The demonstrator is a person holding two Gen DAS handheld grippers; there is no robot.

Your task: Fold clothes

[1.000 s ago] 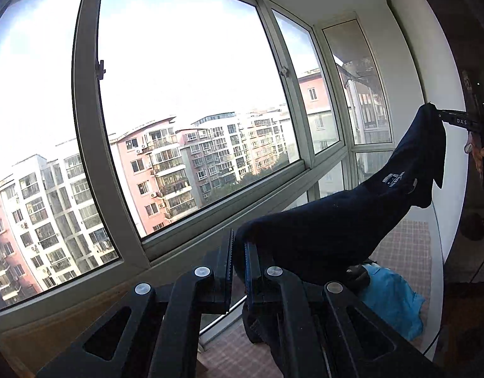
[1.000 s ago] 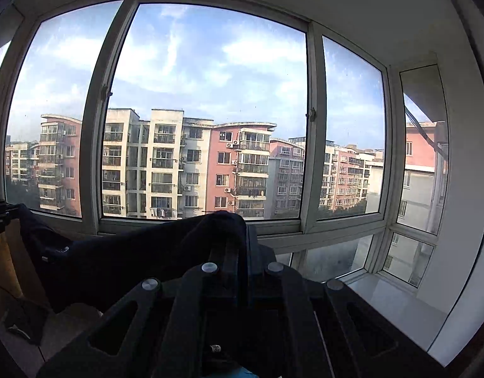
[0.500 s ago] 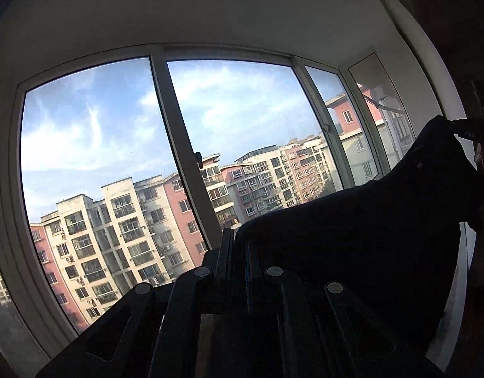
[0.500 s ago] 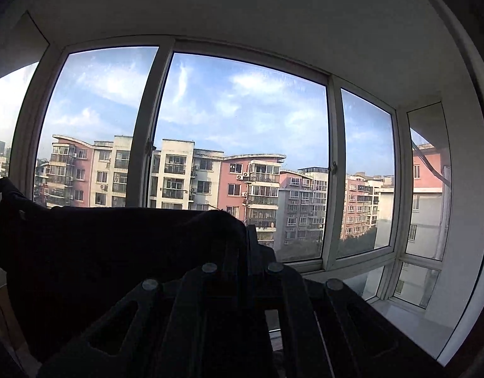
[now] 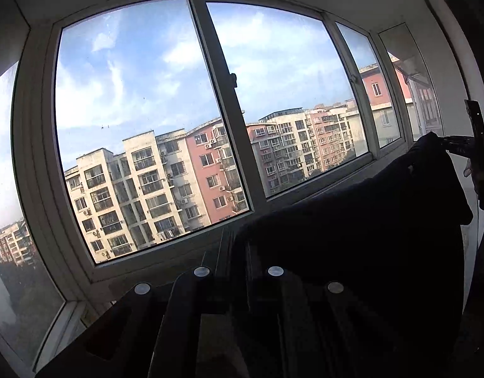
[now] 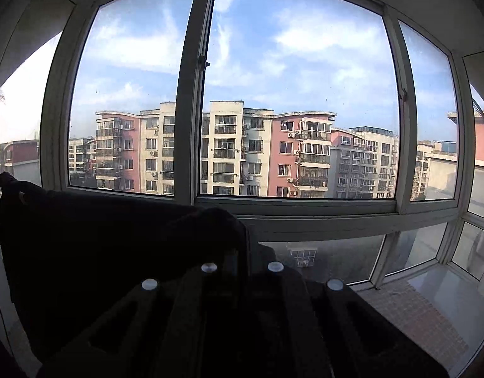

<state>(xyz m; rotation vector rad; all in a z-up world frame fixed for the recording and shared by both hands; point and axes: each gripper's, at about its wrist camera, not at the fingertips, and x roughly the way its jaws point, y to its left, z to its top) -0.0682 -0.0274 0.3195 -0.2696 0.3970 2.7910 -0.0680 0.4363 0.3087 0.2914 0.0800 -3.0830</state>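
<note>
A big window stood ahead while my left tongs and right tongs pinched the dark cloth stretched sideways between them.

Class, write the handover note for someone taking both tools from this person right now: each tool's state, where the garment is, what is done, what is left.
Left tool: shut on one top corner of the dark garment.
Right tool: shut on the other corner; seen from the left view at.
Garment: held up in the air between both tools, spread wide in front of the window, hanging freely.
Done: picked up and spread.
Left: no fold visible yet; lay it down and fold.
</note>
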